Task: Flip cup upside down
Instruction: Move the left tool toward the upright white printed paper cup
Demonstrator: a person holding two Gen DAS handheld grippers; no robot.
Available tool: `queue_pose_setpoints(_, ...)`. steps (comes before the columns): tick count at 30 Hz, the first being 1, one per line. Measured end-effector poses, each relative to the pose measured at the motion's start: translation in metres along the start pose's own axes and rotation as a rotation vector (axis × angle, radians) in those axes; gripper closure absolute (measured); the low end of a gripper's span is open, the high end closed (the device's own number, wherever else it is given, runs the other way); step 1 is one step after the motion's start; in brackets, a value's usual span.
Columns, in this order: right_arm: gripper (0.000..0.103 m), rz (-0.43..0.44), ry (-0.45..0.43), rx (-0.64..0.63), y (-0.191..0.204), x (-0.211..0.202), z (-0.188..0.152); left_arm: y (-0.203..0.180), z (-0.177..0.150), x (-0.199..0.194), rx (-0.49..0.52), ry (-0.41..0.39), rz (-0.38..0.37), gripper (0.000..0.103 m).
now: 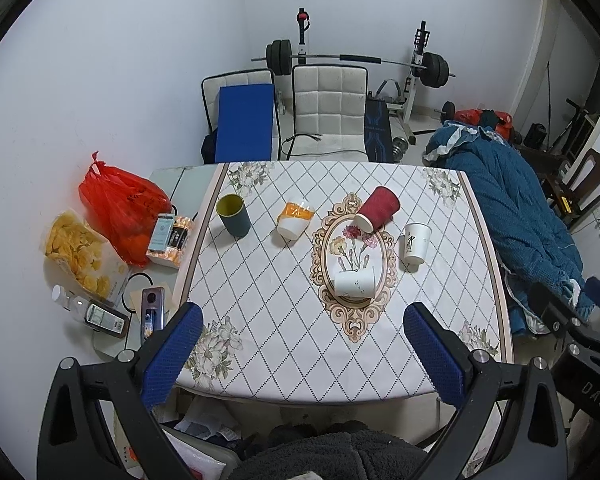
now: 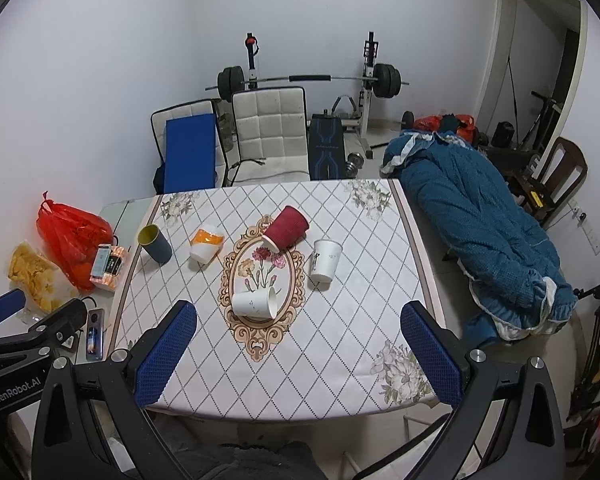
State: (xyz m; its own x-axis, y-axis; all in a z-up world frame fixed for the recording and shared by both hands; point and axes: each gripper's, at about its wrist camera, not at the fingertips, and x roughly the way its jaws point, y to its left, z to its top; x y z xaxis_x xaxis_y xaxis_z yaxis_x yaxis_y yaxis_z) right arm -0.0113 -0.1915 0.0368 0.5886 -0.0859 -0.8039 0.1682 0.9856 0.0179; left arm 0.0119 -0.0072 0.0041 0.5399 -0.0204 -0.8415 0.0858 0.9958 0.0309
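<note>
Several cups sit on the patterned tablecloth (image 1: 284, 320). A dark green cup (image 1: 233, 215) (image 2: 155, 243) stands upright at the left. An orange-and-white cup (image 1: 295, 218) (image 2: 206, 243) and a red cup (image 1: 378, 208) (image 2: 286, 227) lie tilted. A white paper cup (image 1: 416, 243) (image 2: 326, 260) stands upright at the right. Another white cup (image 1: 354, 282) (image 2: 255, 303) lies on its side nearest me. My left gripper (image 1: 303, 354) and right gripper (image 2: 299, 354) are both open and empty above the table's near edge.
A red plastic bag (image 1: 120, 208), a bag of chips (image 1: 82, 256), boxes, a bottle and phones crowd the table's left side. Two white chairs (image 1: 330, 108) stand behind the table. A blue quilt (image 2: 480, 232) lies to the right. A barbell rack stands at the back wall.
</note>
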Motion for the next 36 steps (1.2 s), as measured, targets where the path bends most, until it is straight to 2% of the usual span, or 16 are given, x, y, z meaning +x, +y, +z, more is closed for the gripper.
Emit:
queue_pose_setpoints(6, 0.000, -0.002, 0.097, 0.014, -0.018, 0.045, -0.007, -0.012, 0.004, 0.045, 0.003, 0.083, 0.027, 0.000)
queue_pose_setpoints(14, 0.000, -0.016, 0.279, 0.015, -0.045, 0.135, -0.035, -0.033, -0.002, 0.120, 0.009, 0.230, 0.063, 0.000)
queue_pose_setpoints(19, 0.000, -0.036, 0.376, 0.002, -0.064, 0.192, -0.051, -0.048, -0.005, 0.158, 0.022, 0.295, 0.076, 0.000)
queue_pose_setpoints(28, 0.000, -0.087, 0.525, 0.006, -0.089, 0.273, -0.087, -0.076, -0.010, 0.230, 0.083, 0.425, 0.087, 0.000)
queue_pose_setpoints(36, 0.000, -0.145, 0.622, 0.082, -0.112, 0.319, -0.110, -0.110, 0.013, 0.289, 0.200, 0.468, 0.071, 0.000)
